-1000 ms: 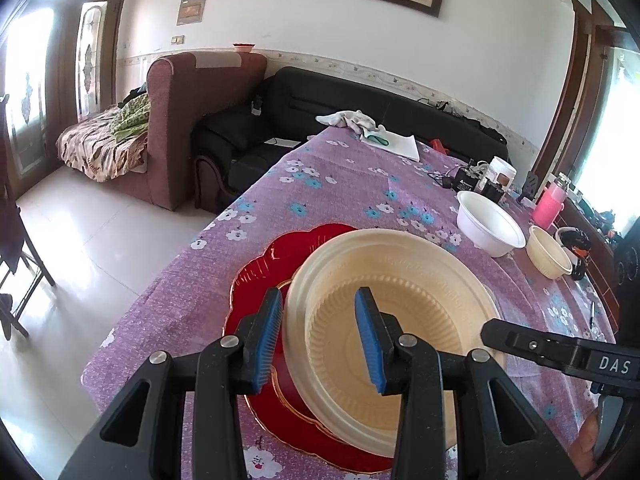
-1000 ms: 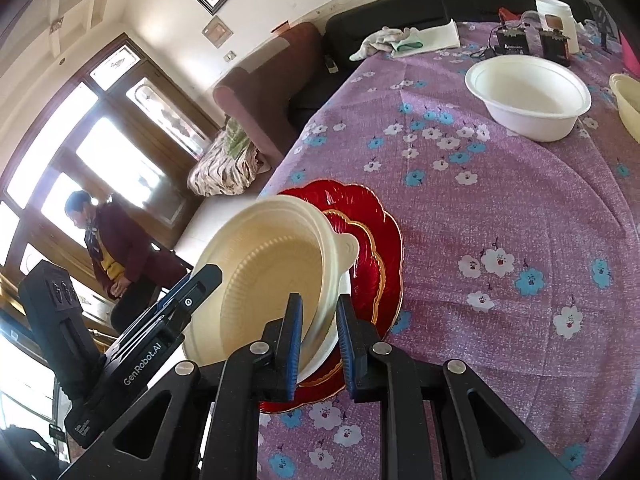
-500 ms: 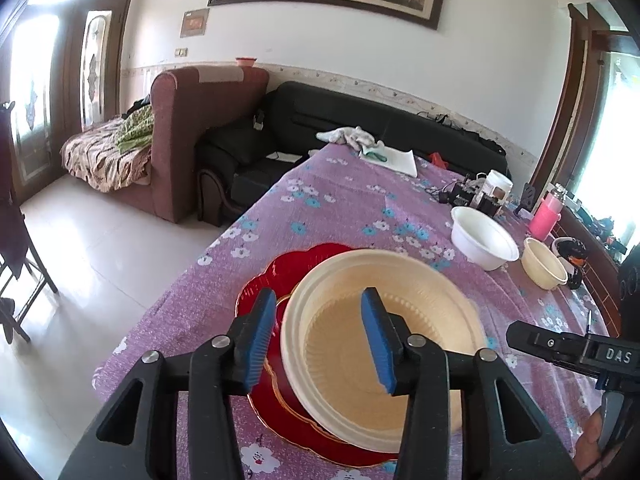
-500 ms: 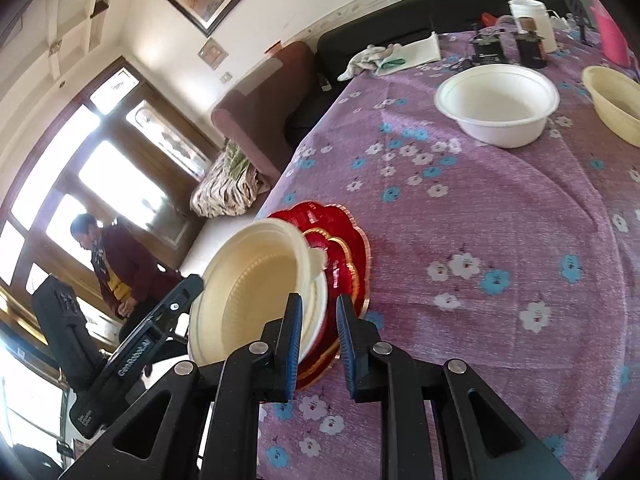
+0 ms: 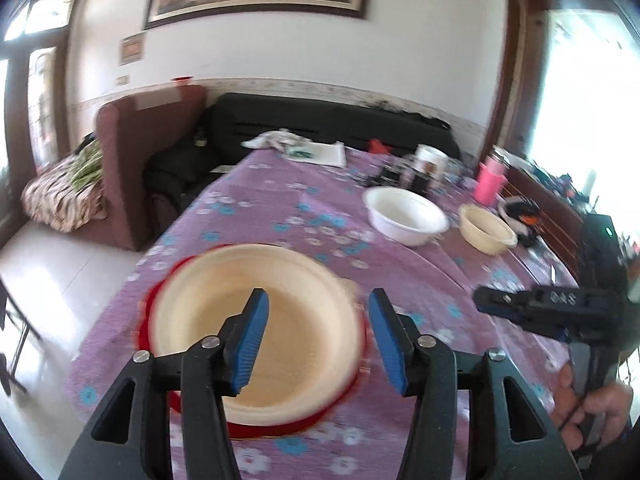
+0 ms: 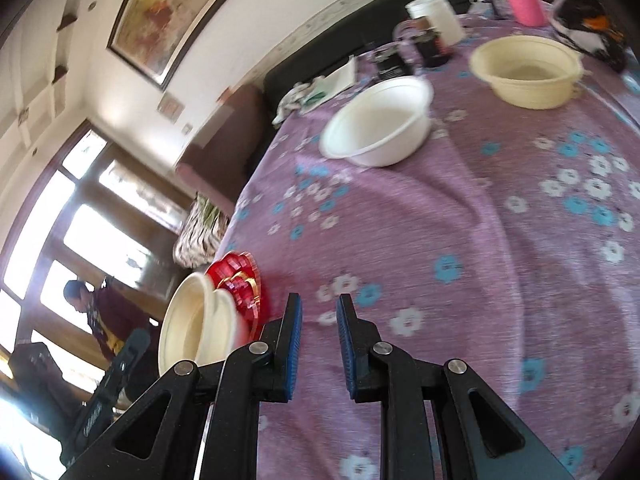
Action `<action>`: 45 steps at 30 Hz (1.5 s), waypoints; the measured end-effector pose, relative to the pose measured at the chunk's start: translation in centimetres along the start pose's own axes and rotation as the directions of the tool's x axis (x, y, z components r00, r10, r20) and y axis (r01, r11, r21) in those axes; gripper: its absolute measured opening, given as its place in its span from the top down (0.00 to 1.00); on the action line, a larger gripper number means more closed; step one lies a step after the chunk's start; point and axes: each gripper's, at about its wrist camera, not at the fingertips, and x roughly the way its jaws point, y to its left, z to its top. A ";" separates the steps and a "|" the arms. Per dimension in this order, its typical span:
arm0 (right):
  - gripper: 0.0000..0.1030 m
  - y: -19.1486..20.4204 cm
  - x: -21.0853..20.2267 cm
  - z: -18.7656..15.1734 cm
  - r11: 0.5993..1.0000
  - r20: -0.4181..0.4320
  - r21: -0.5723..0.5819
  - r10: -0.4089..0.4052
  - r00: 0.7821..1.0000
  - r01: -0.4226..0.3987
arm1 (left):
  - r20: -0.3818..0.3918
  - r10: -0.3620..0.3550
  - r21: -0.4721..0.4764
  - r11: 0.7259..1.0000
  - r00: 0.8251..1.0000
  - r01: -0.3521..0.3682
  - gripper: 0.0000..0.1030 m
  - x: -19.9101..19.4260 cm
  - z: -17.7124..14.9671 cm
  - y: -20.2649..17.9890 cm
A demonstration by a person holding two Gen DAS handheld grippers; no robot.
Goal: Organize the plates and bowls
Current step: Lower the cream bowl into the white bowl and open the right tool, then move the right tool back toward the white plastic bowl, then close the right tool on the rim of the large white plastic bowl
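Matt cream plastic plate (image 5: 256, 320), glossy red plate (image 6: 240, 284), woven floral tablecloth (image 6: 460, 220)

Cream plate (image 5: 288, 320): round, shallow, upright, resting on a red scalloped plate (image 5: 280, 426) with gold trim near the table's (image 5: 256, 200) corner; only the red rim shows around it. White bowl (image 5: 404, 216): upright, farther along the table. Cream bowl (image 5: 486, 229): smaller, with side handles, upright, just beside the white bowl and apart from it.
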 end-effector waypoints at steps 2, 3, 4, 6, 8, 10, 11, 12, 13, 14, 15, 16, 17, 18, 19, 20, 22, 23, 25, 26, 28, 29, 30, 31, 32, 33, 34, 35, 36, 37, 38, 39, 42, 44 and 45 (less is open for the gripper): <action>0.81 -0.9 -0.4 0.1 1.000 0.007 0.016 0.000 1.000 -0.001 | -0.030 -0.032 0.033 0.999 0.999 0.033 0.49 0.8 -0.2 -1.8; 0.81 -1.5 -0.6 0.2 1.000 0.010 0.023 -0.001 1.000 0.001 | -0.052 -0.054 0.048 0.997 0.997 0.056 0.49 1.3 -0.4 -2.7; 0.81 -1.8 -0.6 0.2 1.000 0.012 0.027 -0.003 1.000 0.002 | -0.076 -0.075 0.060 0.995 0.994 0.080 0.49 1.8 -0.5 -3.6; 0.81 -2.7 -0.8 0.3 0.999 0.013 0.033 -0.015 1.000 0.014 | -0.131 -0.114 0.085 0.988 0.985 0.126 0.49 3.1 -0.8 -5.6; 0.81 -3.7 -1.2 0.7 0.999 0.016 0.045 -0.030 0.999 0.030 | -0.174 -0.143 0.102 0.981 0.974 0.162 0.49 4.3 -0.9 -7.3; 0.81 -4.6 -1.8 1.8 0.997 0.033 0.058 -0.043 0.999 0.041 | -0.191 -0.144 0.120 0.978 0.971 0.169 0.49 4.9 -0.6 -8.4; 0.81 -4.8 -2.1 2.3 0.997 0.044 0.058 -0.047 0.998 0.045 | -0.206 -0.149 0.130 0.976 0.967 0.178 0.49 5.3 -0.2 -9.1; 0.81 -4.9 -2.5 2.8 0.997 0.054 0.057 -0.053 0.997 0.050 | -0.215 -0.154 0.132 0.974 0.964 0.185 0.49 5.5 0.2 -9.4; 0.81 -4.9 -2.9 3.6 0.997 0.066 0.056 -0.058 0.996 0.055 | -0.229 -0.159 0.134 0.972 0.960 0.193 0.49 5.7 0.7 -9.6; 0.81 -4.8 -3.3 4.6 0.997 0.078 0.055 -0.063 0.995 0.059 | -0.250 -0.165 0.135 0.970 0.954 0.203 0.49 6.1 1.7 -9.9; 0.81 -4.6 -3.6 5.6 0.997 0.087 0.053 -0.065 0.994 0.060 | -0.258 -0.169 0.133 0.969 0.951 0.208 0.49 6.3 2.3 -10.0; 0.81 -4.4 -3.7 6.3 0.997 0.095 0.050 -0.062 0.994 0.058 | -0.264 -0.174 0.126 0.969 0.949 0.213 0.49 6.4 3.3 -10.0; 0.80 -3.8 -3.9 7.4 0.998 0.108 0.035 -0.057 0.993 0.053 | -0.263 -0.179 0.118 0.969 0.948 0.216 0.48 6.5 4.4 -10.1; 0.80 -3.2 -3.9 8.2 0.998 0.111 0.021 -0.057 0.992 0.055 | -0.260 -0.179 0.112 0.971 0.949 0.213 0.45 6.8 5.5 -10.2; 0.80 -2.6 -3.7 9.5 0.999 0.118 0.011 -0.046 0.992 0.045 | -0.257 -0.170 0.104 0.974 0.951 0.202 0.44 7.1 6.6 -10.2; 0.78 -2.2 -3.4 10.7 1.000 0.129 0.009 -0.027 0.991 0.026 | -0.242 -0.146 0.096 0.980 0.959 0.174 0.42 7.3 7.8 -10.1; 0.67 -1.7 -2.3 12.6 1.000 0.130 -0.006 -0.023 0.991 0.024 | -0.201 -0.096 0.103 0.988 0.975 0.118 0.35 8.0 9.8 -9.9; 0.63 -1.7 -1.1 13.7 0.999 0.121 -0.016 -0.041 0.992 0.043 | -0.190 -0.074 0.113 0.989 0.979 0.097 0.31 8.7 10.8 -9.8; 0.63 -2.3 0.7 14.6 0.997 0.117 0.002 -0.079 0.990 0.079 | -0.200 -0.025 0.089 0.995 0.979 0.044 0.31 10.9 12.4 -8.8; 0.63 -2.9 1.8 14.9 0.997 0.104 0.012 -0.074 0.992 0.073 | -0.215 -0.012 0.075 0.997 0.977 0.029 0.31 12.0 12.9 -8.4; 0.63 -4.0 3.1 15.0 0.998 0.100 0.026 -0.058 0.993 0.056 | -0.271 -0.001 0.050 0.999 0.962 0.015 0.31 14.9 13.9 -7.3; 0.63 -4.6 3.7 15.0 0.997 0.104 0.033 -0.066 0.992 0.063 | -0.292 0.012 0.039 0.999 0.956 -0.001 0.31 16.4 14.3 -6.8; 0.63 -5.2 4.1 15.0 0.996 0.099 0.037 -0.079 0.992 0.076 | -0.313 0.026 0.035 0.999 0.949 -0.016 0.31 17.8 14.7 -6.5; 0.63 -6.1 4.4 15.1 0.996 0.095 0.048 -0.084 0.992 0.080 | -0.339 0.028 0.026 0.999 0.940 -0.020 0.31 19.2 15.0 -6.2; 0.63 -6.6 4.4 15.2 0.995 0.099 0.051 -0.086 0.991 0.081 | -0.369 0.015 0.008 1.000 0.929 -0.013 0.31 20.8 15.3 -5.9; 0.63 -7.0 4.4 15.2 0.994 0.106 0.053 -0.098 0.989 0.093 | -0.389 0.016 -0.009 1.000 0.921 -0.021 0.31 22.3 15.6 -5.6; 0.63 -7.3 4.4 15.3 0.994 0.108 0.055 -0.101 0.989 0.096 | -0.397 0.028 -0.019 0.999 0.917 -0.038 0.31 23.5 15.8 -5.3; 0.63 -7.7 4.5 15.4 0.994 0.104 0.062 -0.091 0.990 0.085 | -0.409 0.042 -0.019 0.998 0.911 -0.054 0.31 24.9 16.0 -5.1; 0.63 -8.1 4.6 15.3 0.995 0.101 0.075 -0.071 0.992 0.064 | -0.428 0.045 -0.019 0.998 0.903 -0.059 0.32 26.3 16.1 -5.0; 0.63 -8.3 4.6 15.4 0.995 0.102 0.081 -0.066 0.993 0.057 | -0.442 0.046 -0.026 0.998 0.896 -0.064 0.32 27.5 16.2 -4.9; 0.63 -8.6 4.8 15.4 0.994 0.104 0.089 -0.071 0.992 0.062 | -0.459 0.035 -0.040 0.997 0.888 -0.060 0.32 28.8 16.1 -4.6; 0.63 -8.8 4.9 15.5 0.994 0.103 0.089 -0.075 0.992 0.066 | -0.480 0.006 -0.065 0.997 0.878 -0.043 0.32 29.8 16.0 -4.4; 0.63 -9.2 5.6 15.6 0.994 0.092 0.098 -0.067 0.994 0.058 | -0.519 -0.025 -0.092 0.995 0.854 -0.027 0.36 32.2 15.4 -4.5; 0.63 -9.2 6.0 15.7 0.994 0.088 0.094 -0.065 0.994 0.056 | -0.531 -0.006 -0.061 0.998 0.847 -0.031 0.55 33.2 14.9 -4.9; 0.63 -9.0 6.2 15.7 0.994 0.091 0.085 -0.078 0.993 0.070 | -0.546 -0.004 -0.052 0.998 0.838 -0.029 0.80 33.7 14.5 -5.1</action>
